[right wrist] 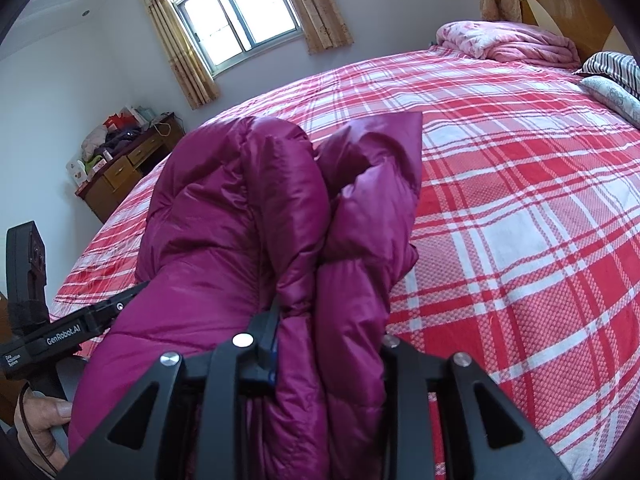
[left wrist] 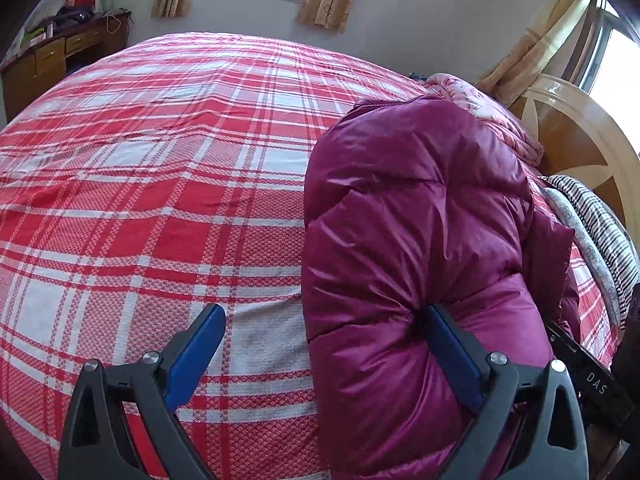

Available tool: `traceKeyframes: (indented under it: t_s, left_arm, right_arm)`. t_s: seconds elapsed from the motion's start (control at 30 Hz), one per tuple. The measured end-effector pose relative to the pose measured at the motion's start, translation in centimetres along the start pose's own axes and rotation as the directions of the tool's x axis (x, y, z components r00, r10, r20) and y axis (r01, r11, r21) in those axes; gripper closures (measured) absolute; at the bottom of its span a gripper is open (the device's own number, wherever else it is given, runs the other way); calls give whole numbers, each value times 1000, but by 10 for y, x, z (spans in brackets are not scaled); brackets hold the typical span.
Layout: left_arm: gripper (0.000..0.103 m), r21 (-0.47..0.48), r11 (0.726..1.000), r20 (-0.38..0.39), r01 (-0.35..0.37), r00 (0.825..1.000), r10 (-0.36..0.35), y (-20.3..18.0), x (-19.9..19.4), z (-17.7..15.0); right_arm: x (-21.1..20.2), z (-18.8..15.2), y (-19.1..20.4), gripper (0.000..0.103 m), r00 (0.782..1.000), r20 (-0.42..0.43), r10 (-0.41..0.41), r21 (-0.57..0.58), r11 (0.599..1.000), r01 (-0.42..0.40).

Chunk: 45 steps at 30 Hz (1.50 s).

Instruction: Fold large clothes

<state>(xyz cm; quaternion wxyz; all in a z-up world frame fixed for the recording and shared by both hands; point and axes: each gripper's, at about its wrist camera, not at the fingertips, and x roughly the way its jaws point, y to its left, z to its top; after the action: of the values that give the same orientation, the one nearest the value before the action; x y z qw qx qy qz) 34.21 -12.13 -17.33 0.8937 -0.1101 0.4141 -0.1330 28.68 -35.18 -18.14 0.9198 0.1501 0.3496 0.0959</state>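
On the bed: red-and-white plaid bedsheet (left wrist: 160, 184) covers the whole mattress, mostly bare on the left side.
Jacket: shiny magenta quilted puffer jacket (left wrist: 416, 216), bunched and folded over itself, lying on the right part of the sheet in the left wrist view, near edge of the bed.
Left gripper (left wrist: 320, 356): black frame, blue pads, jaws wide apart. Left pad (left wrist: 196, 356) over bare sheet; right pad (left wrist: 452, 356) pushed against the jacket's side. Nothing clamped between them.
Right gripper (right wrist: 328, 344): jaws narrowed and clamped on a thick folded bundle of the jacket (right wrist: 248, 208); fabric bulges up out of the jaws. Only a sliver of its left pad shows; right pad hidden by fabric.
Hand: person's hand (right wrist: 44, 428) at lower left of the right wrist view, holding the handle of the left gripper unit.
Far end of bed: rumpled pink floral quilt (right wrist: 508, 42) by the wooden headboard (left wrist: 572, 136); striped pillow (right wrist: 612, 66) and pale patterned pillow (right wrist: 612, 94) just beside it.
Background: brown wooden desk (right wrist: 124, 168) with clutter on top at far left, window with beige curtains (right wrist: 236, 12) on the far wall.
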Motion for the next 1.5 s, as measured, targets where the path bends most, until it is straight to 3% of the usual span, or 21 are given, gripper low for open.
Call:
traceKeyframes:
  t_s: [0.27,0.3,0.33,0.5,0.67,1.07,1.5]
  left_arm:
    - [7,24,994,-40,104,994,-103,-11,2,-5]
    - [25,35,990,-44,138,990,-136,-13,1,-5]
    - [33,52,983,-52,173,984,-171,-17,0,-6]
    - [53,143,986,-48,86,996,-80,-35,-14,-6]
    - [60,189,981,-37,36,999,-30,-43,-35,-5]
    - [61,140,986,38,-89,996,85,11,-81,-1]
    - [61,20,977,91,-214,973,211,91,-122,-2]
  right_arm:
    - [-1,-2,-2,74,1000,3,5,3,1000,-5]
    - [-1,-1,-2,76,1000,3,5,2,1000,-5]
    - [-2,-1,-1,77,1000,6,7,2,1000,-7]
    - [-11,-5,8,80,999,47,-1,-16,1000,2]
    - [-16,-6,26,81,999,52,12,-43,999,-9]
    - [21,-1,106,81,988,-8,154,-124,980,-153]
    - [73,3,200,81,957,-106,270,-230,930,-288]
